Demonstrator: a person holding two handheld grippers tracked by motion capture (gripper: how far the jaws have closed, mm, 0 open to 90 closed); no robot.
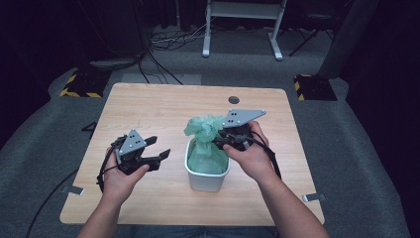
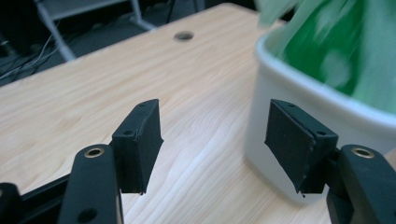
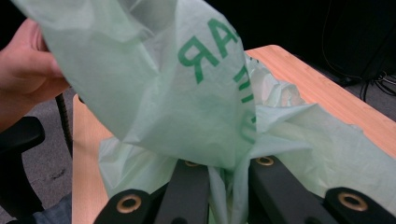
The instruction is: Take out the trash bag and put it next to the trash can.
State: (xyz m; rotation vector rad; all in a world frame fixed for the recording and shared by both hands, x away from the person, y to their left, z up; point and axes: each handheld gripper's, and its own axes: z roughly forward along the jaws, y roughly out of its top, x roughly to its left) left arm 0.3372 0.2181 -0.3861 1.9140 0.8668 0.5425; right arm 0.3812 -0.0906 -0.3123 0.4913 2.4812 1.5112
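Two grippers work at a wooden table (image 1: 163, 106), one in each of a person's hands. The right gripper (image 1: 224, 142) has its jaws closed tight on the gathered top of a thin green bag (image 1: 204, 130). In the right gripper view the pale green film (image 3: 187, 98), printed with darker green letters, is bunched between the two black jaws and billows up and out above them. The bag sits inside a small white bin (image 1: 207, 177), which stands on the table a little right of the middle and near the person's edge. The bag's body fills the bin, and its crumpled neck rises above the rim on the side away from the person.

The left gripper (image 1: 161, 151) is just to the left of the bin, apart from it, pointing toward it. Its jaws stand well open with nothing between them. In the left gripper view the two black pads (image 2: 140, 140) frame bare table (image 2: 116, 79), and the white wall of the bin (image 2: 275, 140) lies just beyond the right-hand pad, with blurred green bag (image 2: 336, 51) above its rim. A round dark hole (image 1: 234, 99) marks the table's far side.
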